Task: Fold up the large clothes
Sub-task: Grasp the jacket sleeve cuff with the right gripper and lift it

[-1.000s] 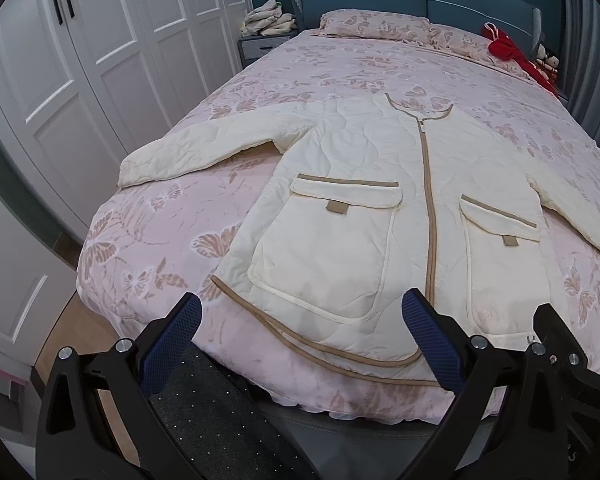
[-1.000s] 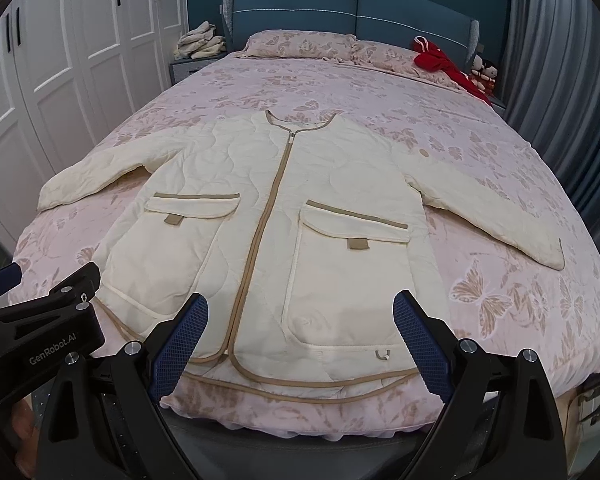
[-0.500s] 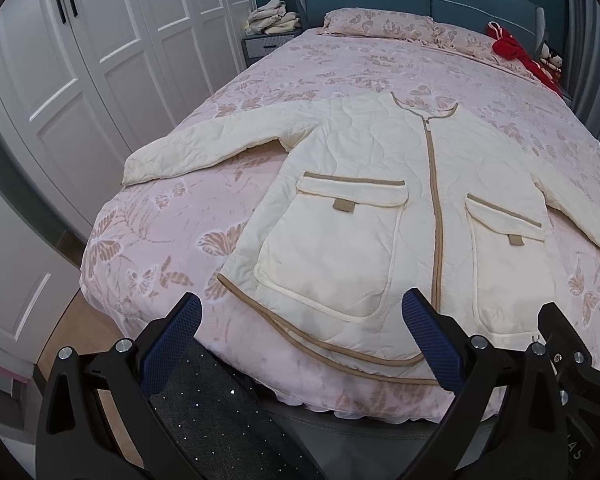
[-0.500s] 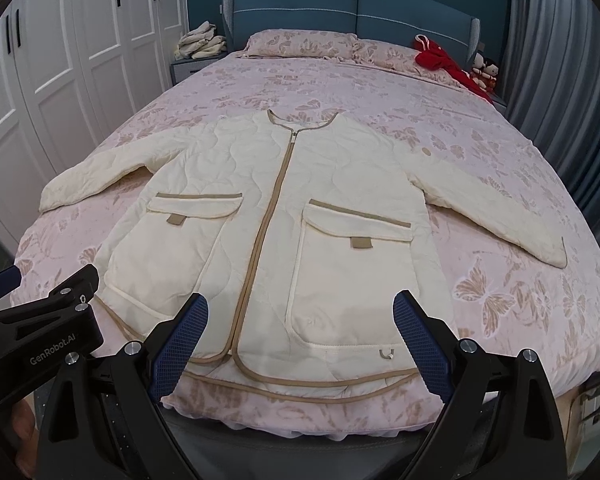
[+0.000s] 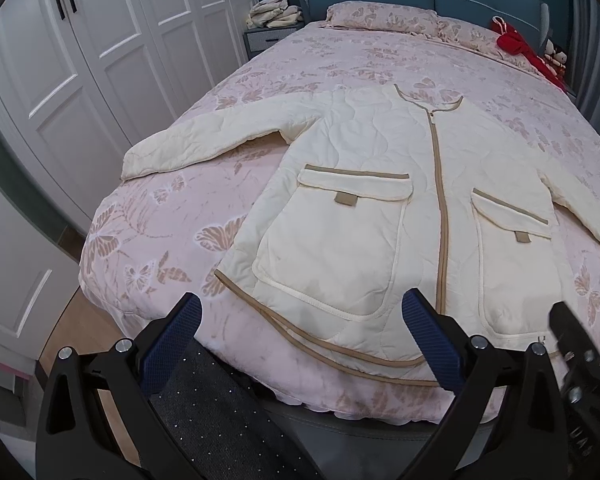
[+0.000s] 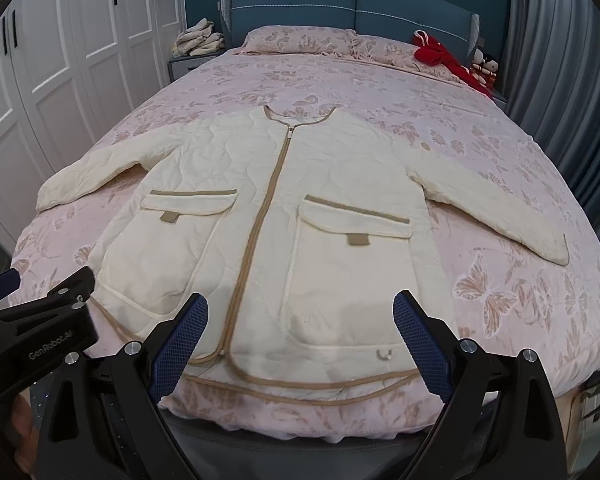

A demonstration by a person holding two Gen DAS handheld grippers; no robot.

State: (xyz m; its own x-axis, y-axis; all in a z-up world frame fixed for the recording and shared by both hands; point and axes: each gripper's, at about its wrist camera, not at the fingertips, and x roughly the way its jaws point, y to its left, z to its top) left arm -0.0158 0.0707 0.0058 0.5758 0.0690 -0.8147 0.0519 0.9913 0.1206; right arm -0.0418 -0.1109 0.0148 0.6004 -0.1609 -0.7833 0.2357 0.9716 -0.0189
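Observation:
A cream quilted jacket point(image 5: 364, 200) point(image 6: 276, 216) with tan trim, a centre zip and two flap pockets lies flat, front up, on the bed, both sleeves spread out to the sides. Its hem lies at the foot edge of the bed. My left gripper point(image 5: 304, 332) is open, held above the hem's left corner with nothing between its fingers. My right gripper point(image 6: 300, 332) is open too, over the hem near the zip and right pocket, also holding nothing. The left gripper's body point(image 6: 32, 332) shows at the lower left of the right wrist view.
The bed point(image 6: 500, 152) has a pink butterfly-print cover and a blue headboard point(image 6: 356, 4). White wardrobe doors point(image 5: 80, 60) stand on the left. Folded clothes point(image 6: 198, 38) sit on a nightstand. A red garment point(image 6: 440, 56) and dolls lie at the far right. Grey curtains point(image 6: 560, 60) hang on the right.
Both grippers have moved forward and down a little toward the jacket's hem, which now appears larger and nearer. Both stay open.

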